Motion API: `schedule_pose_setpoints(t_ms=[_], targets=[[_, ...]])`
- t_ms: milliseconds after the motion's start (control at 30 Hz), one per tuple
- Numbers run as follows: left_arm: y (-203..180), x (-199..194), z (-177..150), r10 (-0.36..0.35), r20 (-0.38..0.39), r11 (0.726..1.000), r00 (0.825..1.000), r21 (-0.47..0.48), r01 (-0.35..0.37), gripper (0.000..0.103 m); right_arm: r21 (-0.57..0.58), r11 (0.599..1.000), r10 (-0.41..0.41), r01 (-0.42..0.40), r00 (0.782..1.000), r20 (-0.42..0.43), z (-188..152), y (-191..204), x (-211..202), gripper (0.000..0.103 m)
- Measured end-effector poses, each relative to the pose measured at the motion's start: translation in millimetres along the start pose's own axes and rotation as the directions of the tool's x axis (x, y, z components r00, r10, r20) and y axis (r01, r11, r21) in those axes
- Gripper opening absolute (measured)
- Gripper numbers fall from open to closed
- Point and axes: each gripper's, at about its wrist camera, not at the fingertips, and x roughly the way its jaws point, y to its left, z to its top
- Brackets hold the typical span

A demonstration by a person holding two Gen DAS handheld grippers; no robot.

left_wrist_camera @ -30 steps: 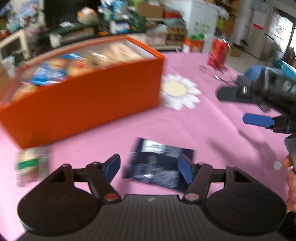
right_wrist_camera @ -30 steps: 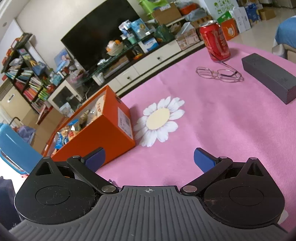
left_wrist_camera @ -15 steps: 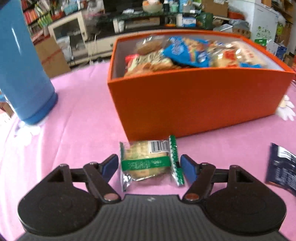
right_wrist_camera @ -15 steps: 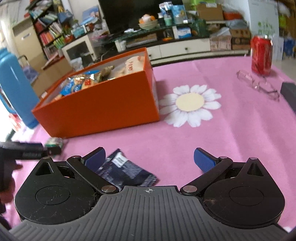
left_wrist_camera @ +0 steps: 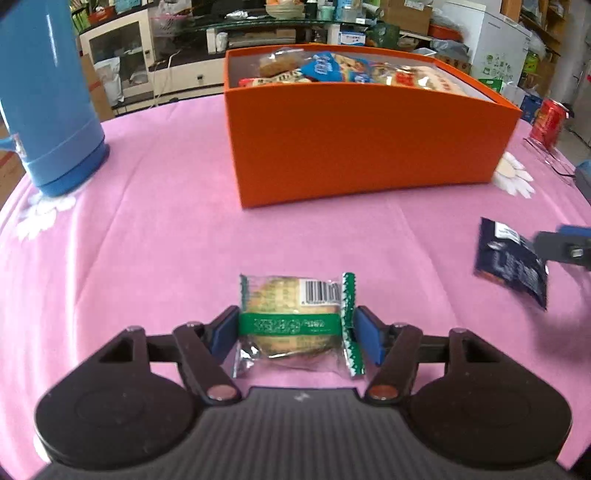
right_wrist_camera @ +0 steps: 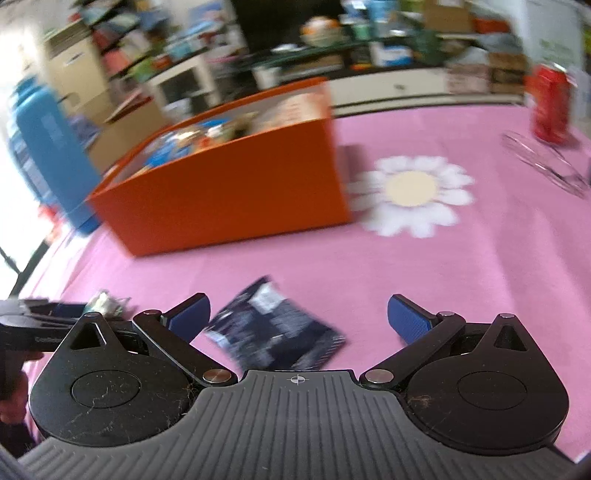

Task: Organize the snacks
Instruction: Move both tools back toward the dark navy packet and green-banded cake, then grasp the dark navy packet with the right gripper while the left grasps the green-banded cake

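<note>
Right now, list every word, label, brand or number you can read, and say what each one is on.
None can be read for certain.
Green-banded snack packet between the left tongs: barcode and white print, too small.
Dark blue packet: white label, blurred.
Snacks in the orange box: print too small.
Red can: lettering blurred.
Left tool's handle, seen from the right wrist: pale lettering, blurred.

Cluttered TV cabinet point(left_wrist_camera: 258, 26), stacked boxes point(left_wrist_camera: 402, 14)
</note>
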Motion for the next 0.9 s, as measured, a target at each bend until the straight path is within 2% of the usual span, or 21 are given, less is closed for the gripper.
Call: schedule_pose_setpoints(t_ms=[133,200,300,367,433,467,567,700,833,900], targets=[[-2.4,2.6,-1.6,0.004,0.019,1.0,1.0,-0.009,-0.004,0.071,-0.184,0.983,-0.011,0.017,0.999,0.034,1.9,28.6,12.6,0.093],[-2.9,2.9,-2.6,-0.004,0.021,1.0,1.0,-0.005,0.004,0.073,-0.227,0.974,0.001,0.006,0.999,0.033,2.2,36.3,21.4,0.094],[0.6,3.3,-2.7,-0.017,0.024,1.0,1.0,-0.004,0.017,0.073,-0.172,0.985,0.006,-0.02,0.997,-0.078,-5.7,36.7,35.3,0.092],[2.0,2.9,-3.5,-0.021,0.028,1.0,0.999,-0.008,0.021,0.073,-0.193,0.981,-0.014,-0.004,0.996,-0.09,-14.4,43.0,27.6,0.092],[0.8,3.2,-3.9,-0.019,0.03,1.0,0.999,-0.006,0.019,0.074,-0.179,0.983,0.016,-0.034,0.995,-0.102,-23.7,48.8,16.0,0.092],[0.7,3.4,-3.2,-0.019,0.03,1.0,0.999,-0.01,0.019,0.074,-0.175,0.984,0.026,-0.043,0.995,-0.101,-27.7,53.2,11.2,0.092],[7.0,1.8,-0.3,-0.043,0.019,0.997,0.999,-0.058,0.044,0.075,-0.168,0.986,-0.03,0.02,0.998,-0.052,-29.8,57.4,4.4,0.092],[18.0,0.9,1.0,-0.071,0.026,0.99,0.997,-0.123,0.074,0.076,-0.078,0.994,-0.073,0.07,0.997,-0.04,-15.8,51.0,6.5,0.092],[6.8,4.6,1.1,-0.028,0.028,0.997,0.999,-0.069,0.03,0.076,-0.022,0.994,-0.104,0.103,0.993,-0.055,-10.6,46.0,17.5,0.091],[-2.8,7.0,-1.3,0.011,0.029,1.0,1.0,-0.004,-0.011,0.077,-0.03,0.991,-0.131,0.129,0.99,-0.054,-14.1,48.5,23.2,0.084]])
